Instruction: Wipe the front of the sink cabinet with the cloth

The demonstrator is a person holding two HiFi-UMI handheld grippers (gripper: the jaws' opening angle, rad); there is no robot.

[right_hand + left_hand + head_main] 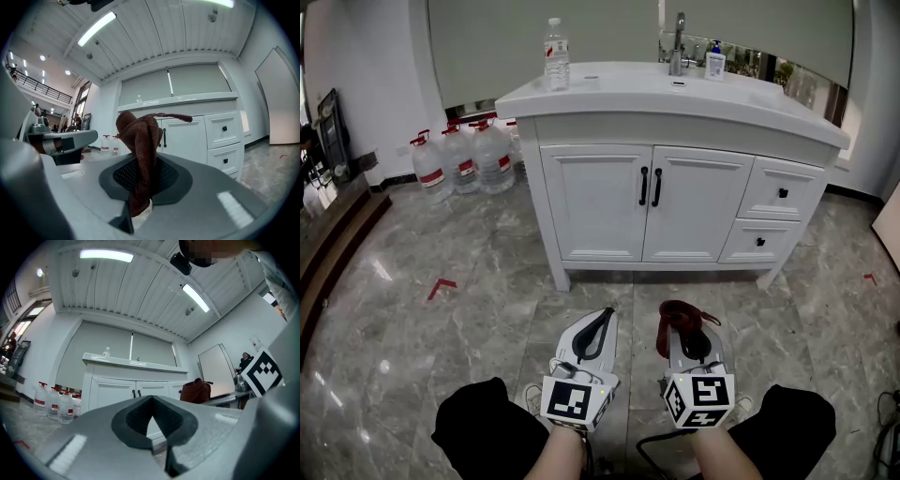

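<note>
Cloth point(673, 317): 1, pinched in right tool point(684, 323) | left tool point(602, 323) closed, empty | cabinet point(553, 141): 2 doors point(598, 206), 2 drawers point(780, 192)

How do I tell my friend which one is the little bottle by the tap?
Look at the top of the white sink cabinet, where the silver tap stands at the back. The little bottle sits just right of the tap. It is short with blue on it; the tall clear water bottle stands at the left end.
</note>
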